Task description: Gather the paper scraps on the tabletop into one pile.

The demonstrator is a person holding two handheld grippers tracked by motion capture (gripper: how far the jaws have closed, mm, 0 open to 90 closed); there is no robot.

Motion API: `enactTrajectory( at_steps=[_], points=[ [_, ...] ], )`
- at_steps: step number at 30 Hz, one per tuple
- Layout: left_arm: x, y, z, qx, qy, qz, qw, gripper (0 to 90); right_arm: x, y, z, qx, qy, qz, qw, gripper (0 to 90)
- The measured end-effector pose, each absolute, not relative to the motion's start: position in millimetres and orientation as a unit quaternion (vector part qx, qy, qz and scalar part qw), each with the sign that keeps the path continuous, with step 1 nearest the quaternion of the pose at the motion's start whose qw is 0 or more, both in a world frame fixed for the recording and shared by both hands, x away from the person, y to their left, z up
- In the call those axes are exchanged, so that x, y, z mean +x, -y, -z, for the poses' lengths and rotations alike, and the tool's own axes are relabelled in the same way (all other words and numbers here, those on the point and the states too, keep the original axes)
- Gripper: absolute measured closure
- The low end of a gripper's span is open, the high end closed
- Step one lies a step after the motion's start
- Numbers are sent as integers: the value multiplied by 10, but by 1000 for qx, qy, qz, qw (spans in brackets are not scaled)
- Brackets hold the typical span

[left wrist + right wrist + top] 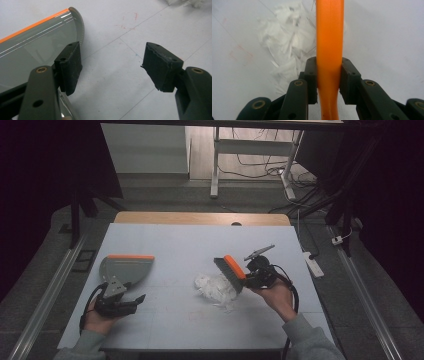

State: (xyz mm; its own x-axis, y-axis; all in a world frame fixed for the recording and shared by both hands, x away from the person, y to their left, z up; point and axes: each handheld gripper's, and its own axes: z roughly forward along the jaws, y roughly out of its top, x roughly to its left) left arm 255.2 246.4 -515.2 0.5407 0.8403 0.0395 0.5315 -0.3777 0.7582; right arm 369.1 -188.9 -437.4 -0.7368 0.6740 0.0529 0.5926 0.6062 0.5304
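High view: right gripper (248, 273) clamps brush (230, 270) over shreds (216, 287); left gripper (134, 300) gapes

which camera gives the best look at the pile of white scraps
The high view: the whole pile of white scraps lies beside the brush. The right gripper view crops it behind the handle; the left gripper view catches only its edge.

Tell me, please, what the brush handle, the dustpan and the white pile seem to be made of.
Orange brush handle: probably moulded plastic, smooth, slightly glossy, uniform colour.
Grey dustpan with orange edge: likely plastic; light streaks show on its semi-gloss surface.
White pile of scraps: looks like shredded paper or thin film, with crumpled flakes and strips.
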Motion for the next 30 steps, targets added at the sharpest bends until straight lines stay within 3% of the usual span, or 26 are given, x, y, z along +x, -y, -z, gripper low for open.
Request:
enactTrajectory(
  at_steps=[11,30],
  points=[
    [2551,-2455,5150,802,-427,-217,357,323,3583,2101,4120,351,-870,-332,101,701],
    [2548,-2435,5141,801,-427,-216,360,320,3448,2673,4417,364,-852,-347,145,700]
  ],
)
